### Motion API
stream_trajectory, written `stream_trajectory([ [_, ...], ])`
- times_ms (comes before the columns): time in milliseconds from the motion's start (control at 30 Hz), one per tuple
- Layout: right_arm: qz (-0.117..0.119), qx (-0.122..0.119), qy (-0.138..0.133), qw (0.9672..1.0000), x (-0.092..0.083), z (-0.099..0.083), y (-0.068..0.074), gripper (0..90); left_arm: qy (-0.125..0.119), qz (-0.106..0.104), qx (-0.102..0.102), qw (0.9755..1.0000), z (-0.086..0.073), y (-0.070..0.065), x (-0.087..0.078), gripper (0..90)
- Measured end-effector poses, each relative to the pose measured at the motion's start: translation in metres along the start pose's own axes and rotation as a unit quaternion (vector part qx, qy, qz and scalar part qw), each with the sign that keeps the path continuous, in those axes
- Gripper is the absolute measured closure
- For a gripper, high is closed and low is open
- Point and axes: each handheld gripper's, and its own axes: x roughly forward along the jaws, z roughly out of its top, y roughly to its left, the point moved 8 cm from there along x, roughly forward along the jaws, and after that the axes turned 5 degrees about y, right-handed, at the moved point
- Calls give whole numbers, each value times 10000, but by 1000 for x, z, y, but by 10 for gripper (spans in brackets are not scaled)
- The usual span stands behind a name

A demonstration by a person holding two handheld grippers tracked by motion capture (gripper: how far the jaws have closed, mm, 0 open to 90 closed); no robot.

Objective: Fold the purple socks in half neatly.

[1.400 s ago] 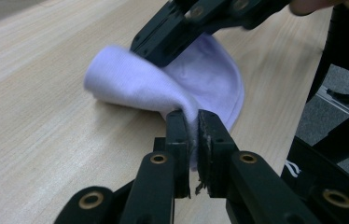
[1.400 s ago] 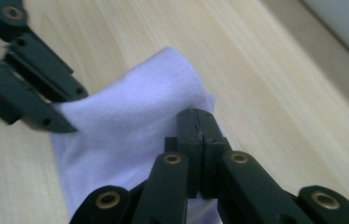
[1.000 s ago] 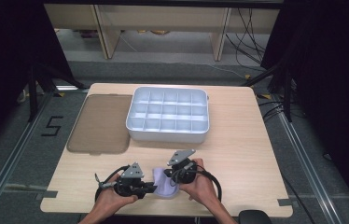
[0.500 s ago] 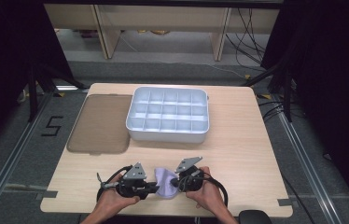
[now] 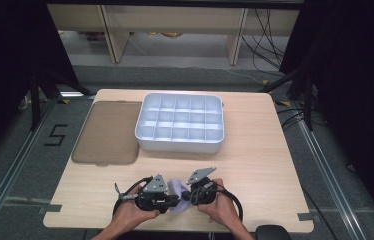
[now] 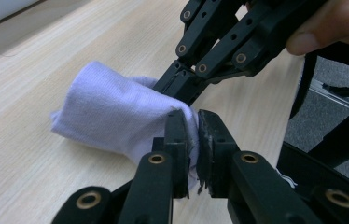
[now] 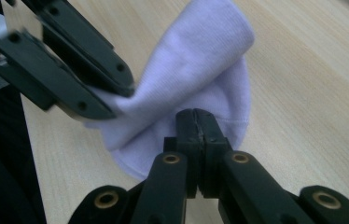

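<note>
Pinching a fold of the pale lilac cloth (image 6: pixel 116 119), the left hand-held gripper (image 6: pixel 193 133) has its two black jaws drawn narrow, with a thin layer of fabric caught between the pads. In the left gripper view the cloth bulges out to the left of the jaws and rests on the light wooden surface (image 6: pixel 46 51), while the right hand-held gripper (image 6: pixel 182 86) comes in from the upper right and bites the same cloth just above.

In the right gripper view the right hand-held gripper's own jaws stand pressed together on the lower edge of the cloth (the pads meet with hardly a seam between them), and the fabric rises above them in a rounded fold, with the left hand-held gripper clamped on it at the left.

From the high view, both hand-held grippers sit close together near the front edge of the surface, jaws turned towards each other, the cloth bunched between them. A hand (image 5: pixel 135 212) holds the left one and another hand (image 5: pixel 220 207) holds the right, with black cables looping from each tool.

Farther back, near the middle of the surface, stands a white compartment tray (image 5: pixel 147 142). Just beside it on its left lies a flat brownish translucent lid (image 5: pixel 107 132), well apart from the cloth.
</note>
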Motion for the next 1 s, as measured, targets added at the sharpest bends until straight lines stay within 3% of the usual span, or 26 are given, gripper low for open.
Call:
stream_trajectory([
  [33, 65, 45, -82, 9999, 1, 1, 0, 900, -18, -33, 108, 9999, 1, 0, 2, 820],
  [133, 74, 35, -21, 10000, -1, -2, -4, 895, 80, -19, 71, 9999, 0, -1, 7, 821],
  [167, 181, 123, -27, 9998, -2, -2, -1, 891, 75, -48, 140, 9999, 1, -2, 10, 821],
  [200, 131, 93, -152, 9998, -1, -1, -4, 886, 143, -48, 63, 9999, 0, -2, 12, 822],
  [267, 107, 113, -164, 9997, -7, -1, -8, 885, 174, -47, 198, 9996, 0, 0, 14, 822],
  [300, 96, 154, -190, 9997, -12, -1, -10, 885, 180, -74, 145, 9997, 0, -1, 15, 823],
  [367, -20, 167, -407, 9990, -24, 4, -16, 885, 202, -72, 76, 9997, 0, -2, 17, 823],
  [467, -148, 58, -767, 9969, -40, 15, -22, 886, 264, -77, 216, 9994, 0, -1, 19, 822],
  [533, -120, 32, -808, 9967, -45, 22, -18, 886, 226, -119, 102, 9996, 1, -3, 21, 822],
  [600, -69, -70, -807, 9967, -44, 28, -12, 886, 228, -115, 32, 9997, 0, -4, 22, 822],
  [700, 38, -172, -699, 9974, -35, 33, -5, 886, 298, -83, 187, 9993, -1, -2, 21, 821],
  [733, 112, -186, -643, 9977, -32, 34, -2, 886, 284, -115, 63, 9995, -1, -3, 21, 821],
  [833, 134, -230, -499, 9984, -24, 35, 1, 887, 289, -99, 68, 9995, -1, -3, 21, 820],
  [867, 59, -355, -432, 9984, -20, 34, -2, 889, 215, -127, 20, 9997, 0, -4, 22, 818],
  [900, -49, -365, -289, 9989, -16, 30, -5, 890, 287, -82, 103, 9995, -1, -3, 20, 811],
  [933, -79, -295, -209, 9993, -11, 27, -7, 891, 232, -161, 45, 9996, -1, -5, 20, 798],
  [1000, -42, -169, -57, 9998, -6, 20, -9, 896, 171, -173, 125, 9996, 0, -5, 15, 780],
])
